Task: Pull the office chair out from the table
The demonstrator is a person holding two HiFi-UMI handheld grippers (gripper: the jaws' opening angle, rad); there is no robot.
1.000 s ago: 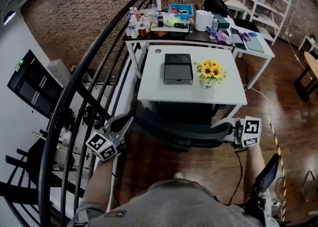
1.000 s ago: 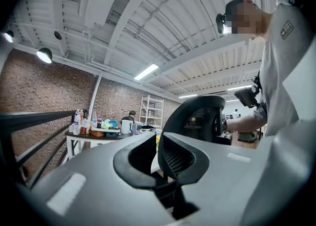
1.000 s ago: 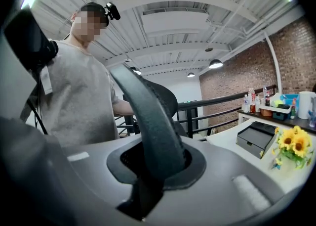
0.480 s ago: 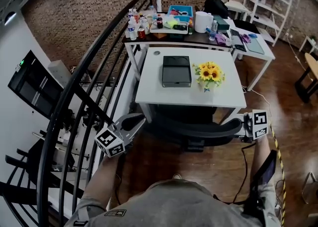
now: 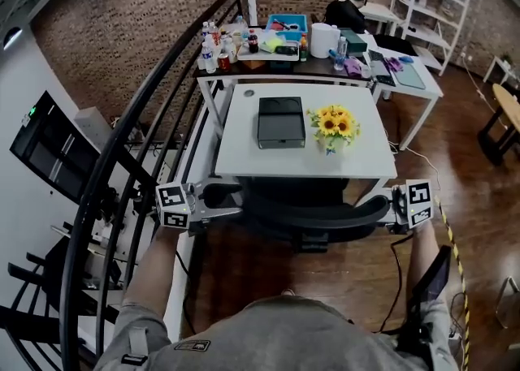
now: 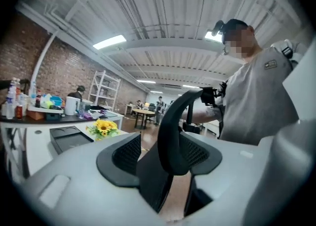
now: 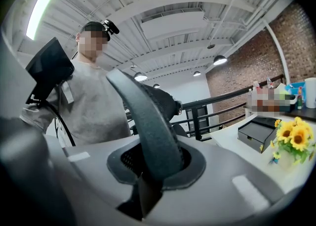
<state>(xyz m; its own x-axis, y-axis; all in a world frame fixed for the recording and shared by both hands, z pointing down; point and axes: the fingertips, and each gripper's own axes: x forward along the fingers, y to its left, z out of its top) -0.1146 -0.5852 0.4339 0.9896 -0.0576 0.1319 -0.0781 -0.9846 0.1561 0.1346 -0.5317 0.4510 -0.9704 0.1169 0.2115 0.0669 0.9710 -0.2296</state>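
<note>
Brick walls and a brown wood floor go round a white surface with a black box and yellow flowers on it. The office chair sits at the near edge of the surface. Its seat is tucked under, and only its curved black back sticks out toward the person. The right claw is squeezed tight on the right end of the chair back. The left claw has just been opening. It is wide apart, with the left end of the chair back between its two sides but not pinched. So I think the pull is not done yet. The left claw needs to close, and then both must drag the chair away from the surface.
</note>
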